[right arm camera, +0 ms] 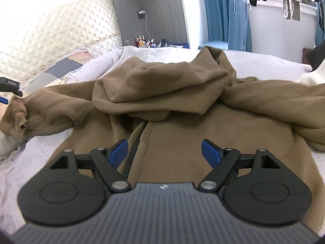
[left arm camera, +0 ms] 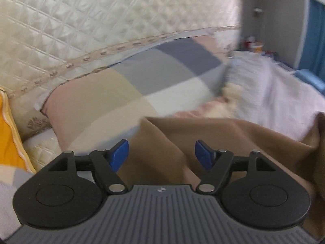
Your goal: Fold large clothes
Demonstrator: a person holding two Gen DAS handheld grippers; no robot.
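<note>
Left wrist view: left gripper (left arm camera: 161, 154) has its jaws spread wide, nothing pinched; brown fabric of the hoodie (left arm camera: 213, 142) lies under and ahead of the blue pads, not pressed by them. Beyond it sit a checked pillow (left arm camera: 142, 85) and the quilted headboard (left arm camera: 81, 20). The frame is smeared, so the exact contact with the cloth can't be called.

Right wrist view: right gripper (right arm camera: 164, 152) is also released, hovering over the hoodie's front — the zipper (right arm camera: 132, 154) runs just inside its left pad. The garment is spread on the white bedsheet (right arm camera: 40, 152), hood (right arm camera: 162, 85) flopped onto the chest, one sleeve (right arm camera: 30, 109) stretched out left, the other bunched at right.

My read: early stage, still laying out — no fold made yet. The next move calls for flattening the hood and straightening the bunched sleeve before folding.
</note>
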